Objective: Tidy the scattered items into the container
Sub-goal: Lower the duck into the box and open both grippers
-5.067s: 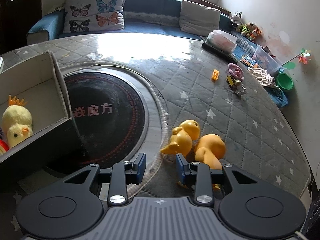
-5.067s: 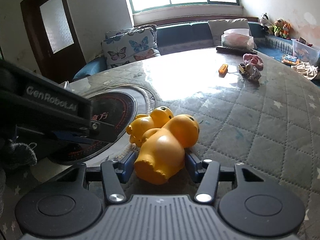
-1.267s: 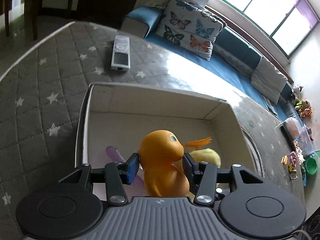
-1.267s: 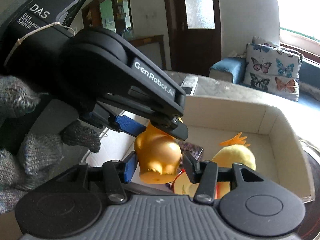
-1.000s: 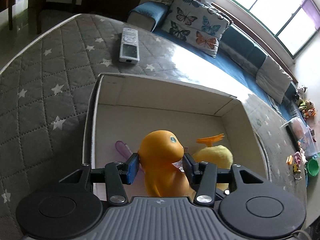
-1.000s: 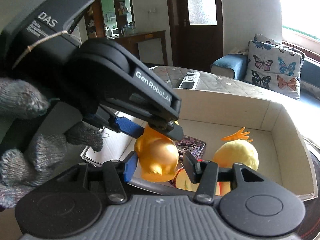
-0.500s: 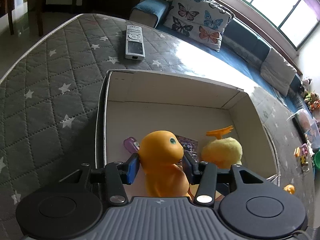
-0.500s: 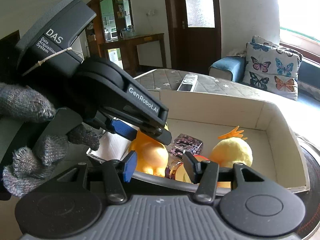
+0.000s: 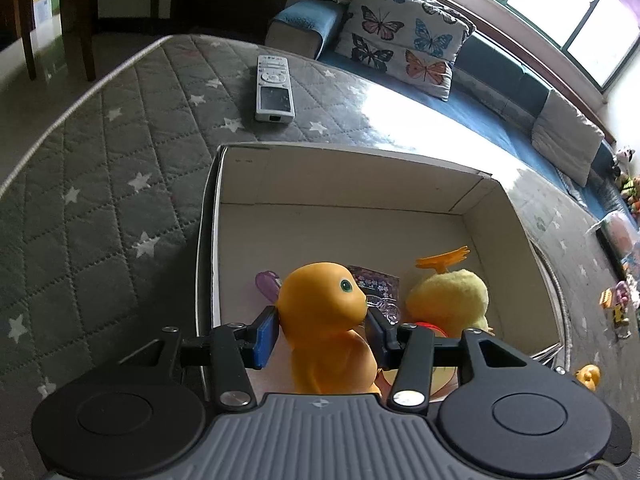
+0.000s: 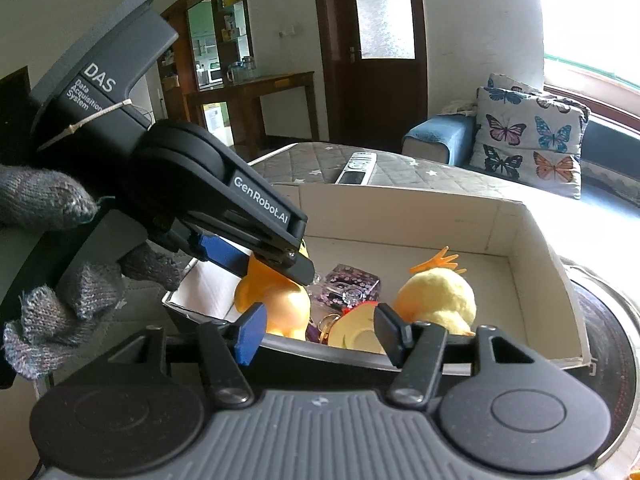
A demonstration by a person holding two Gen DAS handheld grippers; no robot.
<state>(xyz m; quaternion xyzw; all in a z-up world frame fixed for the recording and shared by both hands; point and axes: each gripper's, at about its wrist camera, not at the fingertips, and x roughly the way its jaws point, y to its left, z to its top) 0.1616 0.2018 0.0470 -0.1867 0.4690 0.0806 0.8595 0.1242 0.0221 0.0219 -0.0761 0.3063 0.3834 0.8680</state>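
My left gripper (image 9: 322, 330) is shut on the head of an orange rubber duck (image 9: 324, 320) and holds it low inside the near left end of the white cardboard box (image 9: 348, 184). The same duck shows in the right wrist view (image 10: 276, 304) under the left gripper (image 10: 276, 258). My right gripper (image 10: 318, 334) is open and empty, just outside the box's near wall (image 10: 536, 248). In the box lie a yellow plush chick (image 9: 452, 296), a flowered purple case (image 9: 376, 280) and a purple piece (image 9: 266, 282).
A grey remote control (image 9: 274, 88) lies on the quilted star-pattern table cover (image 9: 100, 184) behind the box. A second small orange duck (image 9: 588, 376) sits on the table at right. Small toys (image 9: 618, 304) lie at far right. A sofa with butterfly cushions (image 9: 404, 52) stands beyond.
My left gripper has lowered the orange duck further into the box. My right gripper has drawn back from the duck and now stands open outside the near wall.
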